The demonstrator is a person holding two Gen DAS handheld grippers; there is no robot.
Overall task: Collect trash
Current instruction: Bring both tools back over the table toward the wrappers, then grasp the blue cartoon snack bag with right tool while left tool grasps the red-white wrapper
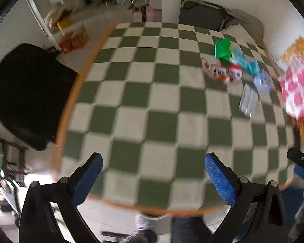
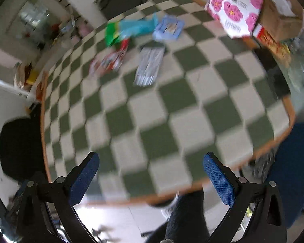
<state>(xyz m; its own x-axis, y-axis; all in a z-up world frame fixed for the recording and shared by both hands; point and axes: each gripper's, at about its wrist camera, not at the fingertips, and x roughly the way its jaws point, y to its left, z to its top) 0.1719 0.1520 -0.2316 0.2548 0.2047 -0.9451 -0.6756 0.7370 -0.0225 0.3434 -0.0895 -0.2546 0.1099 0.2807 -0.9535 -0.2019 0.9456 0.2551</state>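
Wrappers lie uncollected on the checkered table (image 2: 152, 121): green packet (image 1: 223, 48), red-and-white wrapper (image 1: 223, 70), silver wrapper (image 2: 150, 66) and blue packet (image 2: 168, 28), clustered in the upper right of the left view and near the flowered bag (image 2: 235, 6). Left gripper (image 1: 154, 172) and right gripper (image 2: 152, 172) both gape wide, holding nothing. Collection looks barely begun.

Green-white checked tablecloth (image 1: 152, 93); pink-flowered white bag (image 2: 235, 6); green wrapper (image 1: 223, 48)
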